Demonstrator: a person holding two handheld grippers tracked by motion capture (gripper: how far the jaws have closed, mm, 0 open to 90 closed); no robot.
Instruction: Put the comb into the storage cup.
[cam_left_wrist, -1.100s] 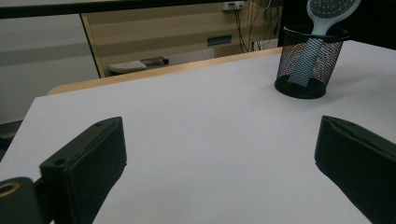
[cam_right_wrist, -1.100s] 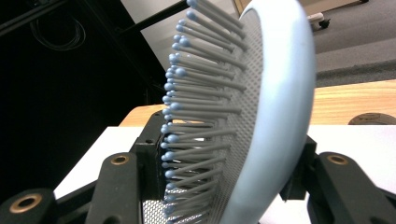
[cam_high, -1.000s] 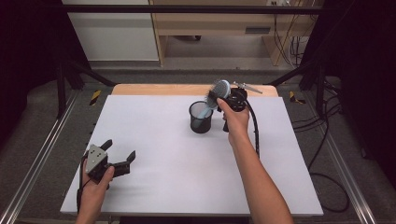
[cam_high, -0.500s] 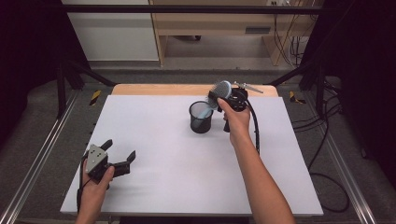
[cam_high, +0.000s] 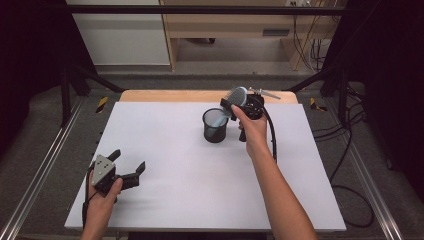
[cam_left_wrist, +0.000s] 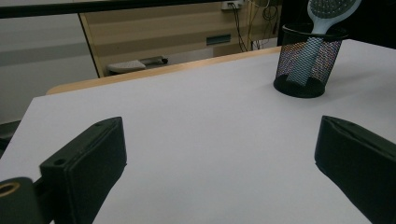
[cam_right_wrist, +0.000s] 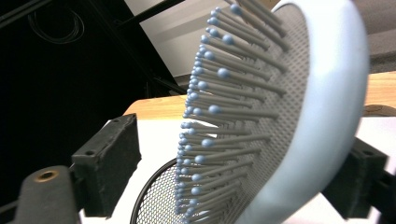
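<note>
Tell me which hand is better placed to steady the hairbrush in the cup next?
Right. The right gripper is at the hairbrush head above the cup, jaws just opened around it. The left gripper sits open at the near left corner.

Each hand-held gripper, the left gripper (cam_high: 125, 169) and the right gripper (cam_high: 239, 100), was a black body ending in two black, block-shaped jaws faced with matte foam-like pads (cam_left_wrist: 95, 164), each pad carrier showing a small round hole and, at the base, a brass-coloured ring. The left gripper carried a grey three-cornered plate (cam_high: 103, 164) on top; a thick black cable (cam_high: 272, 137) trailed from the right gripper along the forearm. Both forearms were bare, with no sleeve in view.
</note>
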